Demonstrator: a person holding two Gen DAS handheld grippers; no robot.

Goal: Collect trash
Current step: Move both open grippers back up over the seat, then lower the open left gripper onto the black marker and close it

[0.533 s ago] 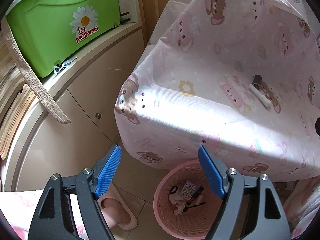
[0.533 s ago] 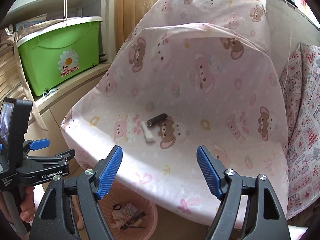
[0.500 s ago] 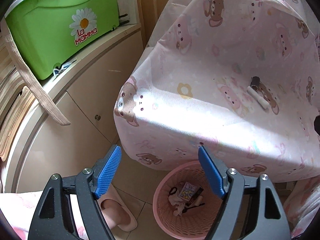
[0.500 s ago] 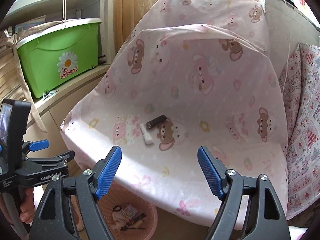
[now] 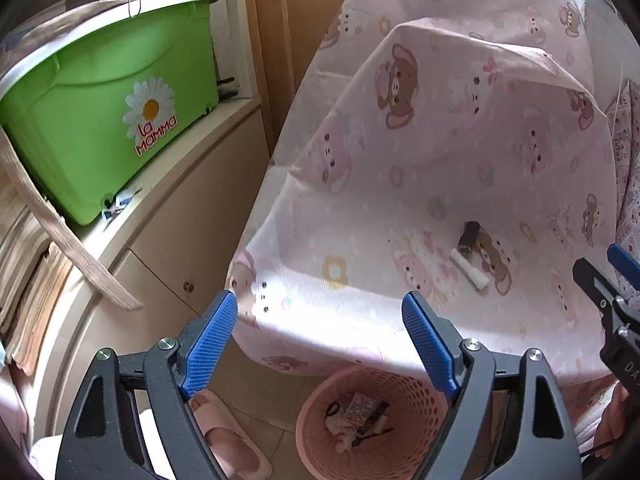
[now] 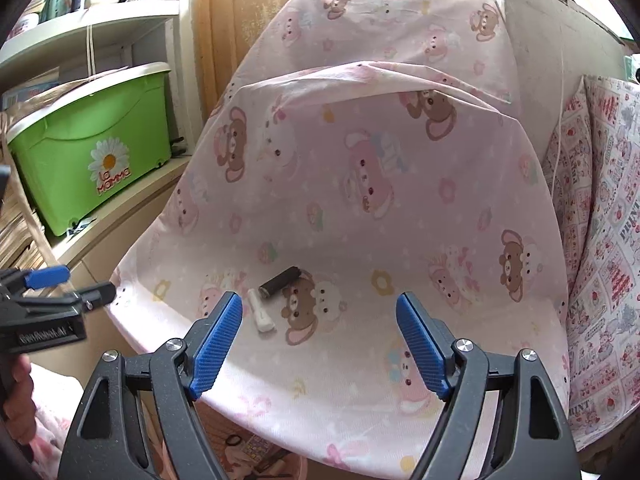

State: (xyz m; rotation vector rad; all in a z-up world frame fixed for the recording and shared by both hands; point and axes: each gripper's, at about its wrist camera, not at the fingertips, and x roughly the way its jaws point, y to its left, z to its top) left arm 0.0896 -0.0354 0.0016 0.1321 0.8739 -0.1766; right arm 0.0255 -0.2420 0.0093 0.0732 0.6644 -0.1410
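A short dark cylinder [image 5: 469,236] and a white stick-like piece [image 5: 469,269] lie touching on the pink bear-print chair cover [image 5: 440,160]. From the right wrist, the dark cylinder [image 6: 280,281] and white piece [image 6: 259,311] sit just beyond the left fingertip. My left gripper [image 5: 318,300] hangs over the seat's front edge, above the pink basket [image 5: 416,404]. Its jaws are opening and nothing is between them. My right gripper [image 6: 318,300] is open and empty over the seat. The basket holds a small printed packet and dark scraps.
A green lidded box [image 5: 100,120] stands on a cream cabinet [image 5: 180,240] left of the chair. A pink slipper [image 5: 224,436] lies on the tiled floor by the basket. A patterned cushion [image 6: 600,260] leans at the chair's right. A hand [image 6: 16,392] holds the left gripper's handle.
Both grippers have come closer to the seat, so the two pieces look larger and nearer. The left view has turned up and to the right, and the right gripper's body now shows at its edge.
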